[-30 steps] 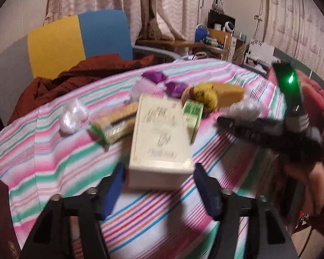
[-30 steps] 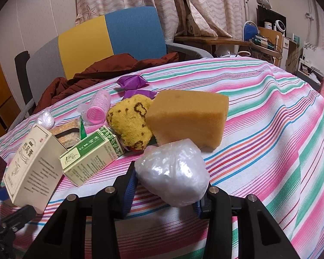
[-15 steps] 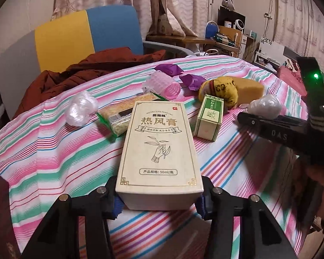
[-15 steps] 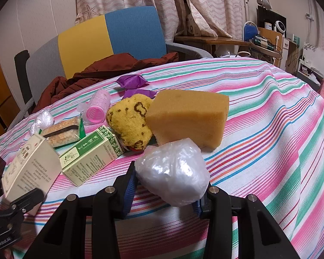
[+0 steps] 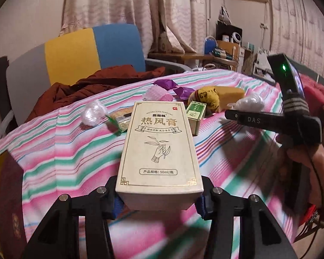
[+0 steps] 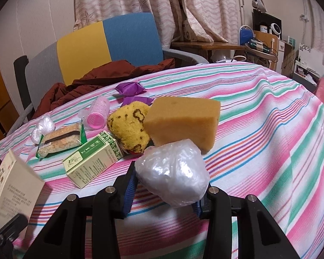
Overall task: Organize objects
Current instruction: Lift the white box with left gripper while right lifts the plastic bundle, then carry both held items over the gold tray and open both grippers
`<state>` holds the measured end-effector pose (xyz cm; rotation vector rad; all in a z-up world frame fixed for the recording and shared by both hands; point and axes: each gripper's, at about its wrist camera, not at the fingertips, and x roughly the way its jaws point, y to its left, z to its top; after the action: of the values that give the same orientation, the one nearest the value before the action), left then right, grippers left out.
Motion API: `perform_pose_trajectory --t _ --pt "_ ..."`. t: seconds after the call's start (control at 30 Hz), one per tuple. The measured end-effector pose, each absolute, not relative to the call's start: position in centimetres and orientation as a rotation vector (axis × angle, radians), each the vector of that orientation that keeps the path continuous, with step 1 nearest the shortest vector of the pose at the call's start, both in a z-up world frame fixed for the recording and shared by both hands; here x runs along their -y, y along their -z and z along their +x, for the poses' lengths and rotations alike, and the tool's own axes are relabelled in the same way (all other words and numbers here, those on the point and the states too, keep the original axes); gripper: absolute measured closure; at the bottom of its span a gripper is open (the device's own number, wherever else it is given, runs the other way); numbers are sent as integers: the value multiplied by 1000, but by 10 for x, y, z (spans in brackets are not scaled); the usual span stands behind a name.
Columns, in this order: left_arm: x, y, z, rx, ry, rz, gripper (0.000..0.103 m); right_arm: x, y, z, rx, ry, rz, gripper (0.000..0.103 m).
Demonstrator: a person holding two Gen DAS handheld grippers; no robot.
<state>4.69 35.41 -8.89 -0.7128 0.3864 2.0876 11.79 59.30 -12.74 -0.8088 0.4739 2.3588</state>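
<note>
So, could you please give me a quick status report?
Left claw shut on cream box. Right claw shut on plastic-wrapped bundle. Sponge close ahead.

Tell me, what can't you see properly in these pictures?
- Cream box: left view, its bottom; right view, cut off by the left edge.
- White bag: right view, hides the right claw pads' grip.
- Green box: left view, partly behind the cream box; print too small.

Striped cloth (image 6: 270, 129) lies bare rightward; sponge (image 6: 181, 120) and green box (image 6: 92, 159) block ahead.
</note>
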Motion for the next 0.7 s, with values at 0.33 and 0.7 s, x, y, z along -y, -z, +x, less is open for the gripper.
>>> perform_pose_trajectory --t 0.33,0.7 --pt "-302 103 61 -309 -2113 -821 51 -539 120 124 -447 -2460 -857 60" --pt "-206 55 50 -64 -2215 -783 51 -445 98 102 -534 -2666 -889 60"
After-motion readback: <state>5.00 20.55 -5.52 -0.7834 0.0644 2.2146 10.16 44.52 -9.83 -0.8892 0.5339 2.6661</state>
